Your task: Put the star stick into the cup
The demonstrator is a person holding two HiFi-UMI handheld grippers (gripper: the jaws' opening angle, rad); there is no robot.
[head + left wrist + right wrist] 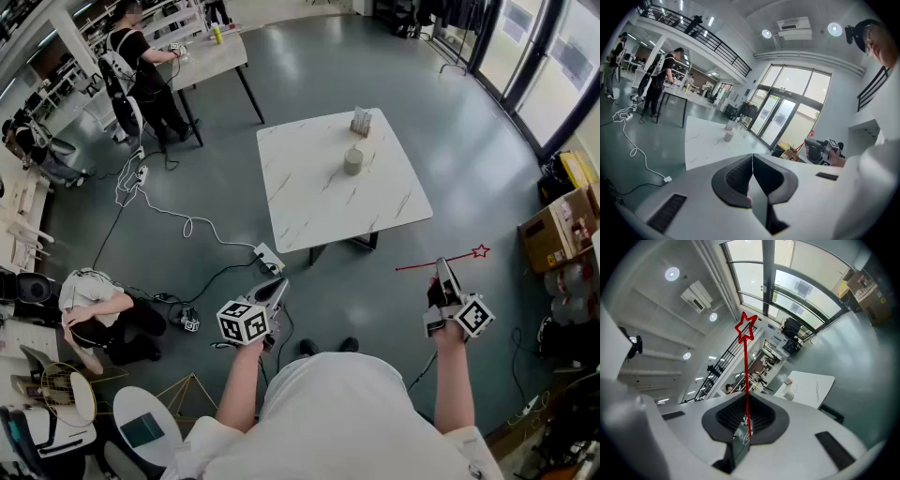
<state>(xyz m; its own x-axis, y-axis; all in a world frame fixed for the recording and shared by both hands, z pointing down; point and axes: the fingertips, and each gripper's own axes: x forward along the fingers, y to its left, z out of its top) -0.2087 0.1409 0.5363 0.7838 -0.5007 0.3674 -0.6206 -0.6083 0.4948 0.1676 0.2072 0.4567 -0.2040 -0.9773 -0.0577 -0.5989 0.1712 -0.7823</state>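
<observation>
Right tool [746, 423] is pinched tight on the red star stick [745, 366], low on the shaft, with the star end poking way out. Left tool [752, 171] is pressed together on nothing. The cup [352, 161] sits on the tabletop [309, 211], well apart from both. So I'd say the stick's in hand, but carrying it over and dropping it in is yet to do.

The head view looks steeply down, with the white table [319, 202] well ahead of the left gripper [277, 285] and right gripper [442, 267]. Each gripper view sits right behind its own jaws and sees that table too.
</observation>
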